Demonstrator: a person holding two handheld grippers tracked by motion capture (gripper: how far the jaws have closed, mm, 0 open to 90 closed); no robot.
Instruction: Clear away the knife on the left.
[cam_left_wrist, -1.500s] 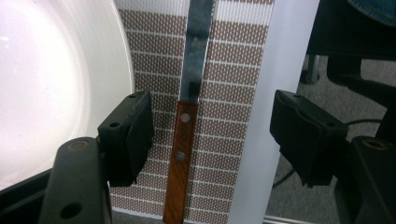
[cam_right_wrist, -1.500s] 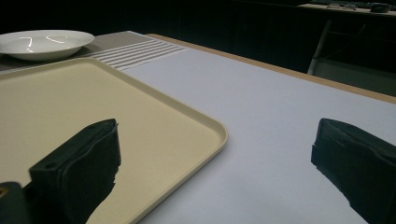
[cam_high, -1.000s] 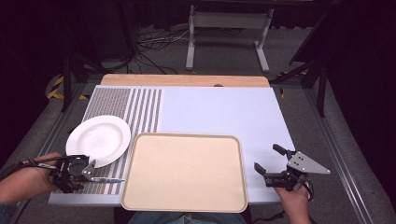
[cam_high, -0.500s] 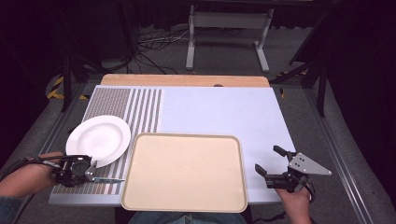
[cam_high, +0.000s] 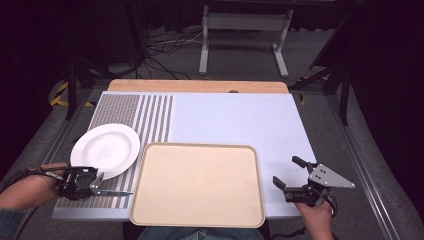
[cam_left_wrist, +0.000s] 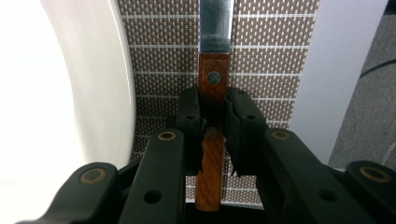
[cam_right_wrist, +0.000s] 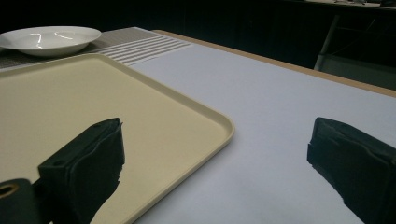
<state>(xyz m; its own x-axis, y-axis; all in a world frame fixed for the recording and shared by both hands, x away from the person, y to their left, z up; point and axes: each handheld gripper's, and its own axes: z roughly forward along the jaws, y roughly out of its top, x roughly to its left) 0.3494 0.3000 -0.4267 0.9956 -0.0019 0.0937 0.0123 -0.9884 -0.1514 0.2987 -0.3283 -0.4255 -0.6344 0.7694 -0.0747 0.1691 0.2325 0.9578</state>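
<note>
A pale lavender mat (cam_high: 235, 125) with a brown-and-white striped woven section at its left covers the wooden counter (cam_high: 197, 86). At the near edge lies a large rectangular beige plastic tray (cam_high: 199, 184), empty. Left of it sits a round white ceramic plate (cam_high: 105, 149). Just beside the plate's near rim, the left claw (cam_high: 97, 184) is clamped on the reddish-brown riveted wooden handle of a steel-bladed knife (cam_left_wrist: 214, 81), blade pointing toward the tray. The right claw (cam_high: 290, 172), right of the tray, gapes wide, holding nothing.
</note>
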